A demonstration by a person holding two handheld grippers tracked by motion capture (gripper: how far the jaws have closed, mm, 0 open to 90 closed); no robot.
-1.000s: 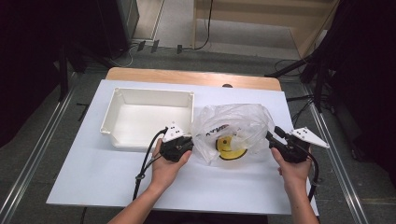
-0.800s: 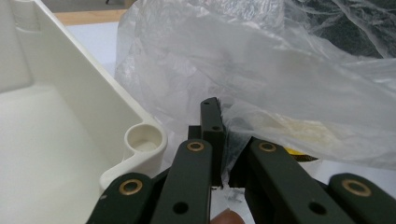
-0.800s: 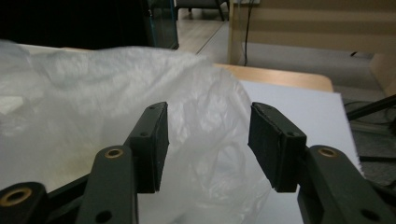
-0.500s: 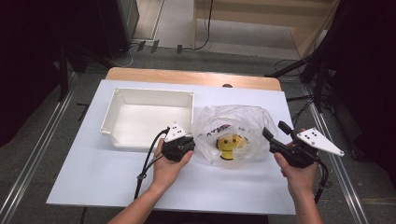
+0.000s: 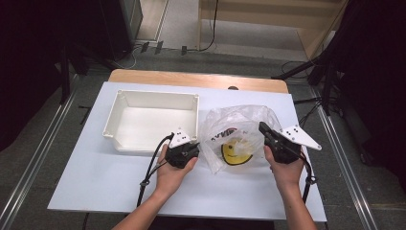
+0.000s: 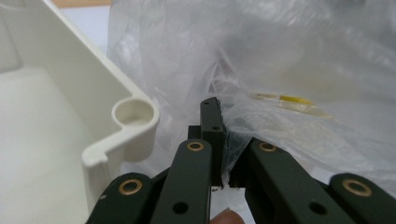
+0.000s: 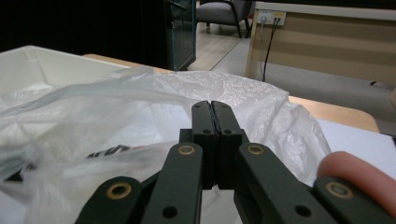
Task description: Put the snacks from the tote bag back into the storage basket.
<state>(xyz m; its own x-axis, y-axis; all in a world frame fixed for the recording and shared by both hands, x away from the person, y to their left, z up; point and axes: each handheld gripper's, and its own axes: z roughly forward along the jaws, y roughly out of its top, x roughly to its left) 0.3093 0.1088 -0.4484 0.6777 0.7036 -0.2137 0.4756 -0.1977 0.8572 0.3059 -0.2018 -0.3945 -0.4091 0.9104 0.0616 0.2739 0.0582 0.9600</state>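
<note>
Left gripper view: the left gripper point(image 6: 215, 140) has its jaws closed tight on a fold of the clear bag point(image 6: 289, 60), at the bag's left edge. In the right gripper view the right gripper point(image 7: 215, 140) has just snapped its jaws together. They pinch the bag's right edge. In the high view the bag sits on the white table point(image 5: 95, 177), between the two hands. A yellow disc point(image 5: 235, 152) lies inside it. A white tray point(image 5: 153, 122) stands just left of the bag.
</note>
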